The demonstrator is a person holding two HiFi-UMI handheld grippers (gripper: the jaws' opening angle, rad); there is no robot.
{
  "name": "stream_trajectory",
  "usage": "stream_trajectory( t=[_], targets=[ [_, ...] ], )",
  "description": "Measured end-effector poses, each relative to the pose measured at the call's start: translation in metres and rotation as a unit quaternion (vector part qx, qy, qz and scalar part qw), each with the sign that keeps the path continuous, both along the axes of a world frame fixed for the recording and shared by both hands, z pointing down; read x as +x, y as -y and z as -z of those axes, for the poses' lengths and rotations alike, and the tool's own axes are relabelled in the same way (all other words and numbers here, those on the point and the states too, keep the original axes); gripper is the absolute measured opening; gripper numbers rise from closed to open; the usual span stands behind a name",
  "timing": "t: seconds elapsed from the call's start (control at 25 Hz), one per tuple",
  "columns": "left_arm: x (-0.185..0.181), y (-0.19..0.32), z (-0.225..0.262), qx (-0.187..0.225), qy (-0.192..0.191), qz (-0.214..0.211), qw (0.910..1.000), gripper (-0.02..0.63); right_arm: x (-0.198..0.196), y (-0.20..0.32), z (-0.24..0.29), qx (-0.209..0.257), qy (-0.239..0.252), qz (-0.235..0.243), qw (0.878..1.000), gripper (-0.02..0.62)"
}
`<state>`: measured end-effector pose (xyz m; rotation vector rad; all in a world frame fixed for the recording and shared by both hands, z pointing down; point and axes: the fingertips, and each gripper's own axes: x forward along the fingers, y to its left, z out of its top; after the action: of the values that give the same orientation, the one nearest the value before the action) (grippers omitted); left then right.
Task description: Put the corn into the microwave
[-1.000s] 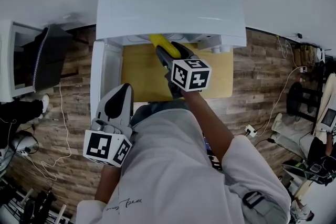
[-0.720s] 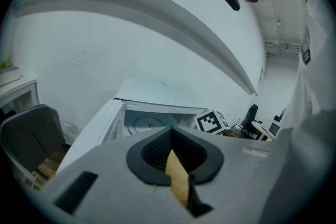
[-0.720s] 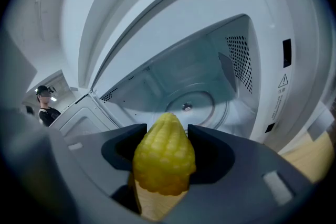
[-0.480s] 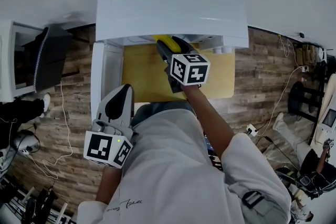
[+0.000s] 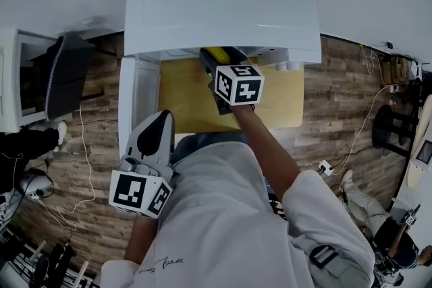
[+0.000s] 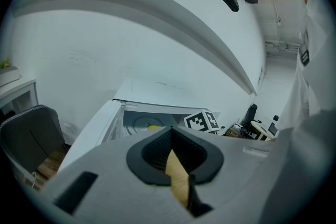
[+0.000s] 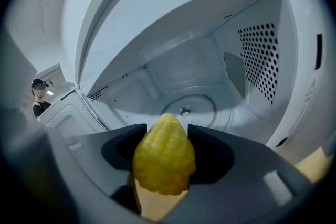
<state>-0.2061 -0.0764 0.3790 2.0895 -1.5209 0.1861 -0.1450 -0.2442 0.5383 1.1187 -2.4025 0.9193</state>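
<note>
The yellow corn [image 7: 164, 157] sits tip-forward between the jaws of my right gripper [image 7: 165, 140], which is shut on it. In the head view the right gripper [image 5: 214, 61] reaches over the wooden table into the mouth of the white microwave [image 5: 223, 3], and only a bit of the corn [image 5: 217, 52] shows under the top edge. Ahead of the corn lies the glass turntable [image 7: 185, 107] inside the cavity. My left gripper [image 5: 159, 119] hangs shut and holds nothing, low at the left beside the open microwave door [image 5: 133, 101].
The light wooden table [image 5: 181, 94] carries the microwave. A perforated wall [image 7: 257, 60] lines the cavity's right side. A dark chair [image 5: 64, 74] and a white cabinet stand at the left. Cables lie on the plank floor [image 5: 337, 118].
My right gripper has moved forward with the corn, which is now mostly hidden under the microwave's top edge. The left gripper has stayed in place.
</note>
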Motion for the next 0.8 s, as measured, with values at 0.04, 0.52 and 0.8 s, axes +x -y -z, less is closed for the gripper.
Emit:
stream_trajectory(
  t=[0.04, 0.52, 0.8],
  targets=[
    [-0.001, 0.000, 0.000, 0.000, 0.001, 0.000, 1.0000, -0.011, -0.002, 0.001, -0.001, 0.004, -0.003, 0.001, 1.000, 0.259],
    [-0.005, 0.000, -0.004, -0.005, 0.003, 0.002, 1.0000, -0.011, -0.009, 0.022, -0.011, 0.042, -0.033, -0.003, 0.999, 0.259],
    [-0.007, -0.001, -0.003, -0.007, 0.006, 0.004, 0.9999, -0.011, -0.017, 0.033, -0.015, 0.072, -0.056, -0.001, 0.996, 0.259]
  ],
)
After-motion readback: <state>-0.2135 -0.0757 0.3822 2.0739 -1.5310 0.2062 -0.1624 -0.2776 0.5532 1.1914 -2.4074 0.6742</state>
